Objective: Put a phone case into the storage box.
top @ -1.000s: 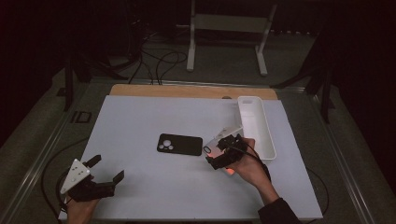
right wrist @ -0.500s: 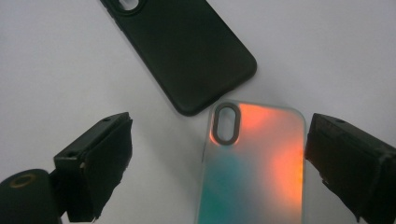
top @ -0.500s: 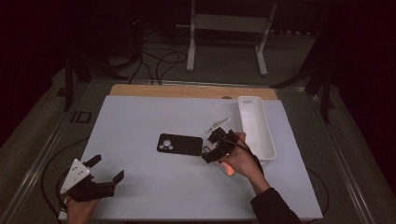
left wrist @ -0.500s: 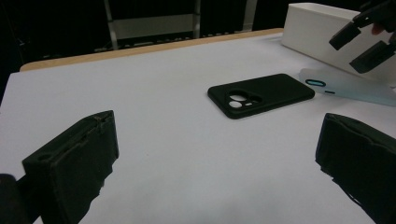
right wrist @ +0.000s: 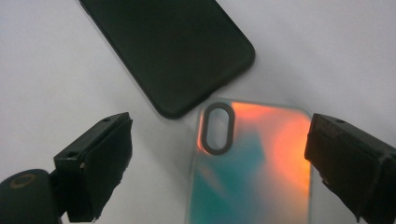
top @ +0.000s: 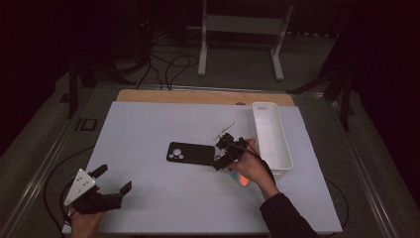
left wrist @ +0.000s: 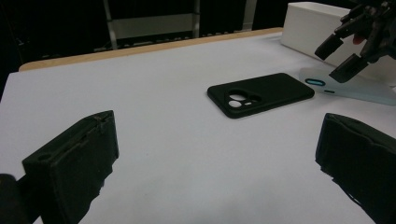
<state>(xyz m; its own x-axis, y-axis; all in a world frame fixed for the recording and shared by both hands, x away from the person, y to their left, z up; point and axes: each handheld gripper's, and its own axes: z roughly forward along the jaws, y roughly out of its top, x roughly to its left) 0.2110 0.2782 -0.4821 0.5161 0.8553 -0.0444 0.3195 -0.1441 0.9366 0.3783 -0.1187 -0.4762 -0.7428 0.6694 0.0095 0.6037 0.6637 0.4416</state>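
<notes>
From the high view, the right tool (top: 226, 150) hovered near the middle of the white counter (top: 148, 124), its jaws spread and empty, just at 3 o'clock of the black phone case (top: 190, 153) and at 9 o'clock of the white bin (top: 277, 153); under the hand, a small orange patch at 5 o'clock of the tool hinted at the iridescent phone case (top: 241, 180), mostly hidden by the hand. The left tool (top: 112, 180) rested at the counter's 7 o'clock corner, jaws wide, holding nothing, well apart from both cases. In the left gripper view the black phone case (left wrist: 259, 94) lay flat with its camera cut-out toward the viewer, and the iridescent phone case (left wrist: 355, 88) showed as a pale, thin slab just beyond its far end — touching or merely close, I could not tell — with the right tool (left wrist: 343, 56) poised above it and the white bin (left wrist: 317, 23) behind. The right gripper view gave what the others did not: the iridescent phone case (right wrist: 254, 163) lay between the open jaws, glossy orange and teal, its oval camera opening toward 12 o'clock, its corner just beside the black phone case (right wrist: 173, 46). It looked light, thin and somewhat flexible, and slick — likely best pinched across its long edges, near the middle, rather than on the flat face.
</notes>
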